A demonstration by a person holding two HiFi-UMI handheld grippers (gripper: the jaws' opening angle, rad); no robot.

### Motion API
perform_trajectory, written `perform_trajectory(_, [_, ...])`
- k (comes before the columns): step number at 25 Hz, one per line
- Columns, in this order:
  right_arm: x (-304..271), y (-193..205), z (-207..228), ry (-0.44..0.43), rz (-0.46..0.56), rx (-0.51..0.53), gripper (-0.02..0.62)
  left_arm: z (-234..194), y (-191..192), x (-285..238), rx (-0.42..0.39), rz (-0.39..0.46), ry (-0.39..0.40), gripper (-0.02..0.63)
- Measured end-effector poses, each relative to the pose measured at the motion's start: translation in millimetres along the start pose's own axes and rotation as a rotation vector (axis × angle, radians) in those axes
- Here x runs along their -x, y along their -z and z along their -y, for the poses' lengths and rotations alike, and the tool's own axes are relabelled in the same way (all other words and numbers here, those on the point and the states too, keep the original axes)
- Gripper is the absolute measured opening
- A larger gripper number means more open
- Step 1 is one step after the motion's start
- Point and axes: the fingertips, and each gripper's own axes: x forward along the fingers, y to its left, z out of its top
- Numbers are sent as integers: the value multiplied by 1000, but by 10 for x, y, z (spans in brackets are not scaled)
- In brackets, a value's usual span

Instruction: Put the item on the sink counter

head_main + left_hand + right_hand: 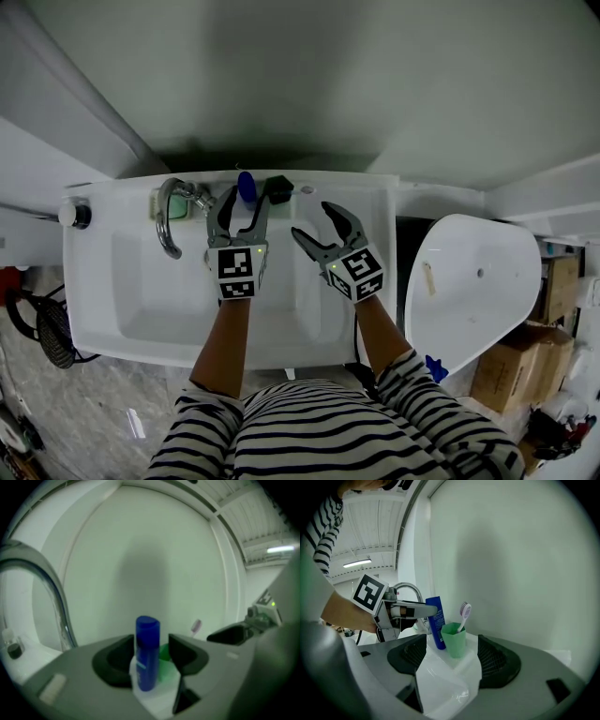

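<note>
While the tall blue plastic bottle (147, 653) stands upright on the white table (370, 187) behind the sink basin, just beside a green plastic cup (454, 640) with a toothbrush (464, 612) in it, the left gripper (247, 208) has its jaws open either side of the bottle, and the right gripper (314, 220) nearby has open, empty jaws.

Blue bottle (147, 653): tall, slim, rounded cap on top, pale label low down. Stands upright on white sink bench (370, 192), back ledge; top-centre of sink in head view.
</note>
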Motion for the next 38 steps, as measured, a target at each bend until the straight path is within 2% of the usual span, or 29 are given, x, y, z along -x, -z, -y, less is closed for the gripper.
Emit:
perform_trajectory(8, [171, -122, -126, 6, 28, 0, 308, 24, 5, 236, 10, -1, -6, 232])
perform_trajectory(18, [437, -351, -300, 11, 75, 9, 308, 261, -222, 554, 14, 43, 54, 224])
perform_trajectory(26, [730, -522, -461, -1, 109, 22, 307, 464, -458, 866, 23, 92, 101, 127])
perform_trajectory(31, [858, -602, -608, -25, 118, 31, 305, 557, -542, 1045, 23, 105, 142, 95])
perform_trajectory(33, [914, -651, -683, -35, 125, 40, 287, 614, -564, 1133, 13, 107, 164, 75])
perform_trajectory(38, [1082, -774, -855, -48, 162, 44, 178, 750, -621, 1366, 4, 122, 216, 32])
